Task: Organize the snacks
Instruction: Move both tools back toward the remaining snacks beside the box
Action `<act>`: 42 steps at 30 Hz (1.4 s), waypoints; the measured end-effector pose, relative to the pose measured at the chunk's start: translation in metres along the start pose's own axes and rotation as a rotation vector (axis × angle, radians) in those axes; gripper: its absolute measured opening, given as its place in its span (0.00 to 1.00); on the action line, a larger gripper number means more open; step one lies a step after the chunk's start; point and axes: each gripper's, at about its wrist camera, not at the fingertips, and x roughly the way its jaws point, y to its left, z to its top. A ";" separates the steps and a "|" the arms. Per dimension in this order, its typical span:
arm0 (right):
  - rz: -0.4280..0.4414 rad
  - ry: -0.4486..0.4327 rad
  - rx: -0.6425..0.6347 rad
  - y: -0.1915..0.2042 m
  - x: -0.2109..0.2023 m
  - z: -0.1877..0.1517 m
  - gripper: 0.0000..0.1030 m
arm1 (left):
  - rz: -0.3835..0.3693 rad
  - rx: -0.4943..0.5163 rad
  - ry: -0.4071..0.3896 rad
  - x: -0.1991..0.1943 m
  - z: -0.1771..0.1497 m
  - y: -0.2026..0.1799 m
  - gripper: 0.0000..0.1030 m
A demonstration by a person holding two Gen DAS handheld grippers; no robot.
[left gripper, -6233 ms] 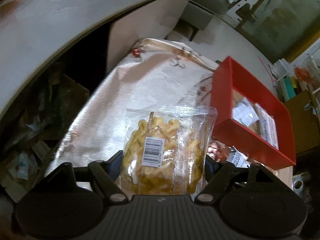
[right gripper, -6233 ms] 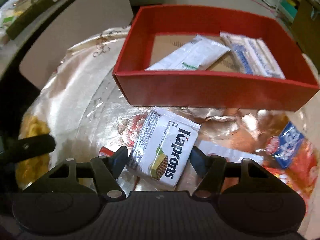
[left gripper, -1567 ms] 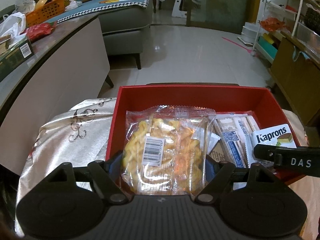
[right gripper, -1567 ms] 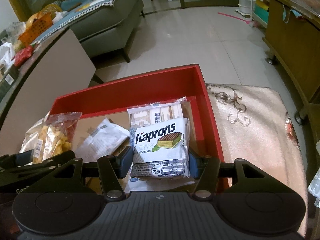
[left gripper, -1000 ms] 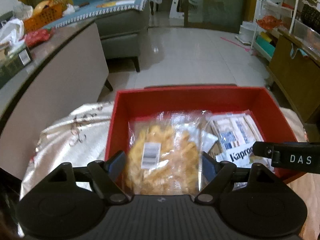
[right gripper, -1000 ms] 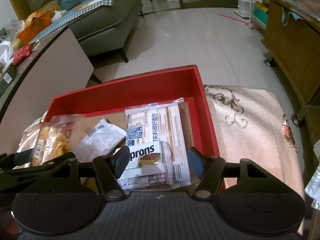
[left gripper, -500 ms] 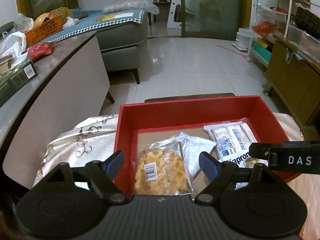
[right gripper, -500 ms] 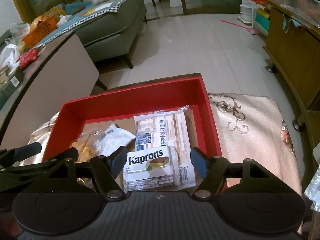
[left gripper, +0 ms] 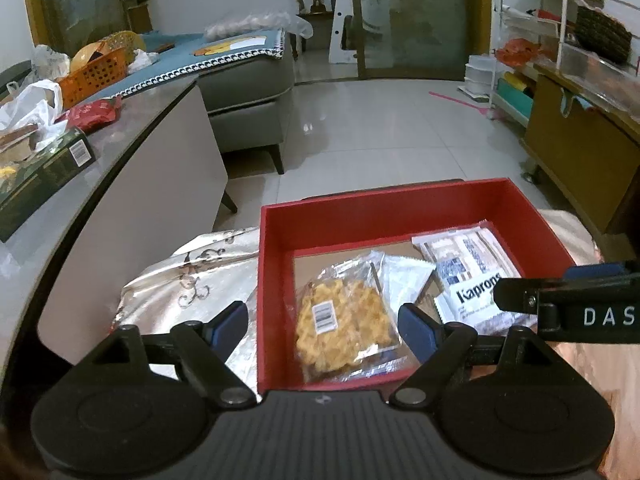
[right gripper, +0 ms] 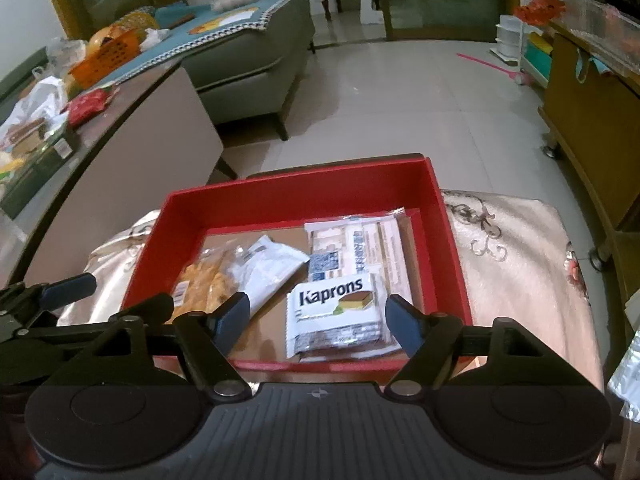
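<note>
"Kaprons" wafer pack (right gripper: 334, 312) (barcoded yellow snack bag (left gripper: 344, 320) beside) in red box (right gripper: 296, 196).

Wafer pack (right gripper: 362, 246) partly under Kaprons packet (right gripper: 334, 306), small print illegible, silver packet (right gripper: 628, 376) cut off at right edge

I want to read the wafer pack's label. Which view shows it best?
The right wrist view: the wafer pack lies whole and unblocked in the red box. In the left wrist view, the right hand-held gripper covers part of its label.

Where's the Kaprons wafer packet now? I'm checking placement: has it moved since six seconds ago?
Yes. The white Kaprons wafer packet went from the tablecloth in front of the red cardboard box to inside it.
</note>
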 end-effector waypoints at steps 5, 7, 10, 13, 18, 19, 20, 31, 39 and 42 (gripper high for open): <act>0.006 0.000 -0.006 0.004 -0.008 -0.007 0.81 | -0.006 0.017 -0.007 -0.013 -0.009 0.000 0.74; 0.006 0.000 -0.009 0.005 -0.011 -0.011 0.81 | -0.003 0.026 -0.012 -0.019 -0.014 0.000 0.74; 0.008 0.004 -0.014 0.007 -0.016 -0.017 0.81 | 0.001 0.037 -0.012 -0.025 -0.019 0.000 0.74; 0.009 0.007 -0.020 0.009 -0.021 -0.024 0.81 | 0.004 0.045 -0.006 -0.030 -0.025 0.000 0.74; 0.016 0.012 -0.025 0.011 -0.029 -0.033 0.82 | 0.006 0.056 0.001 -0.038 -0.037 0.001 0.74; 0.017 0.015 -0.027 0.011 -0.030 -0.035 0.82 | 0.005 0.057 0.002 -0.040 -0.039 0.001 0.74; 0.016 0.017 -0.029 0.012 -0.032 -0.037 0.82 | 0.004 0.060 0.003 -0.042 -0.042 0.001 0.74; 0.020 0.053 -0.050 0.015 -0.041 -0.060 0.84 | 0.009 0.090 0.017 -0.059 -0.066 -0.003 0.74; 0.022 0.067 -0.061 0.016 -0.049 -0.075 0.84 | 0.005 0.100 0.026 -0.068 -0.078 -0.007 0.74; 0.020 0.078 -0.066 0.016 -0.051 -0.080 0.84 | 0.004 0.103 0.035 -0.069 -0.084 -0.008 0.74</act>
